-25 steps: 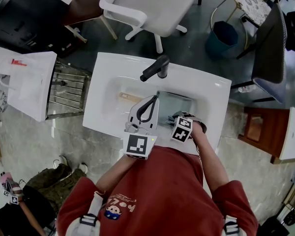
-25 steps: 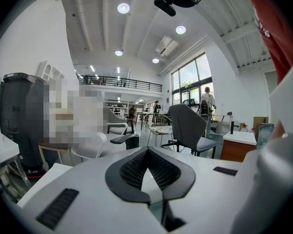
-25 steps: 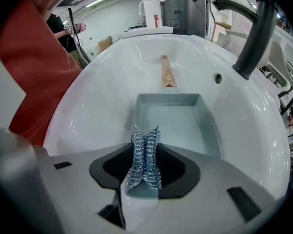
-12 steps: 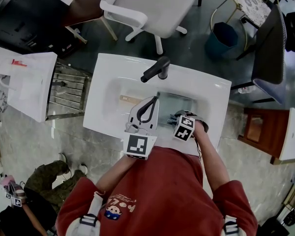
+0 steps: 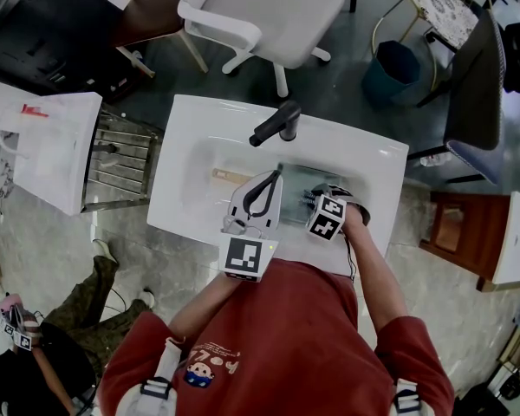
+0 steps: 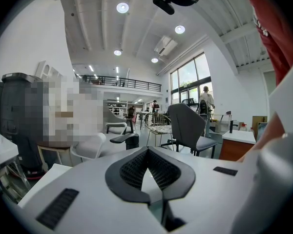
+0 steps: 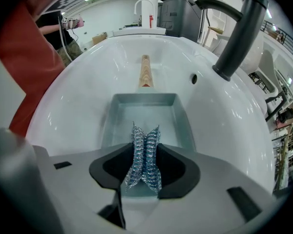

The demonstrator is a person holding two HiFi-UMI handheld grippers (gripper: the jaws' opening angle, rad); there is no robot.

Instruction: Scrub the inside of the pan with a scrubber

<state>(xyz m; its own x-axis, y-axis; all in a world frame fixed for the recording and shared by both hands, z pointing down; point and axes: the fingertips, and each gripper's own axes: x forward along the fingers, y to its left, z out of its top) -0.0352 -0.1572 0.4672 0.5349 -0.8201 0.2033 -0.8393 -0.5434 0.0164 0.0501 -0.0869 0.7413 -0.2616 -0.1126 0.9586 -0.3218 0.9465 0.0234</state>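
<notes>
- Gripping the scrubber (image 7: 144,138): the right gripper (image 7: 145,152) has its jaws clamped on it from both sides. The silver-blue mesh wad is pinched in the middle and sticks out past the pads.
- Pan (image 7: 141,112): grey, square-cornered, lying in the sink (image 7: 78,96). Its wooden handle (image 7: 144,72) points away from the right gripper.
- Scrubber tip sits over the pan's near inside edge. Contact with the pan floor cannot be confirmed.
- Left gripper (image 6: 147,152): jaws closed with the tips meeting and nothing between them. Its camera faces up and out into the room, towards chairs and ceiling lights.
- Head view: left gripper is held over the sink just beside the pan's handle end, not touching the pan as far as can be seen. Right gripper is on the pan's other side.
- Faucet (image 7: 234,38): black, on the sink's far rim, with the spout reaching over the basin.
</notes>
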